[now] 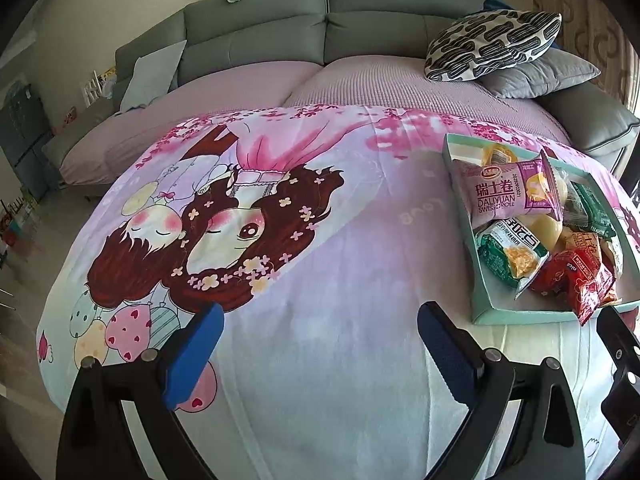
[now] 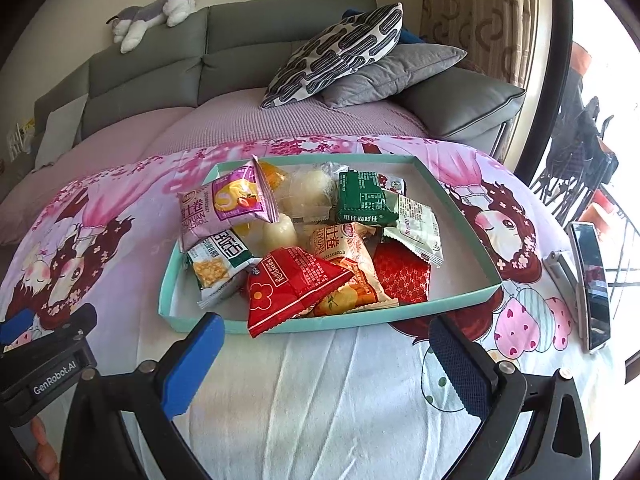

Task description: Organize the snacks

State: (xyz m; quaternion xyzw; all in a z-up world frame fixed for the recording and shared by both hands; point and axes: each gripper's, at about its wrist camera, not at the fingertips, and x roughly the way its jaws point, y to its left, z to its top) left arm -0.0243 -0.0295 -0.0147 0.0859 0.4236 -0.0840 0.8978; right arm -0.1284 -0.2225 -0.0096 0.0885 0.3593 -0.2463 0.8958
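Left wrist: our left gripper [image 1: 320,344] jaws apart, empty, over bare tabletop [image 1: 320,260]; snack tray [image 1: 516,314] far right of frame.

Right wrist: our right gripper [image 2: 324,356] jaws apart, empty; tray dead ahead, mid-frame, red packet [image 2: 292,290] overhanging its near rim. Right hand's nearer.

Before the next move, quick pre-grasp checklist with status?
1. Left claw open and holding nothing: ok.
2. Right claw open and holding nothing: ok.
3. Teal tray flat on the cartoon blanket: ok.
4. All snacks inside the tray: not ok, the red snack packet hangs over the near rim.
5. Purple Swiss roll packet lying flat: not ok, it leans on the pile.
6. Phone apart from the tray: ok.
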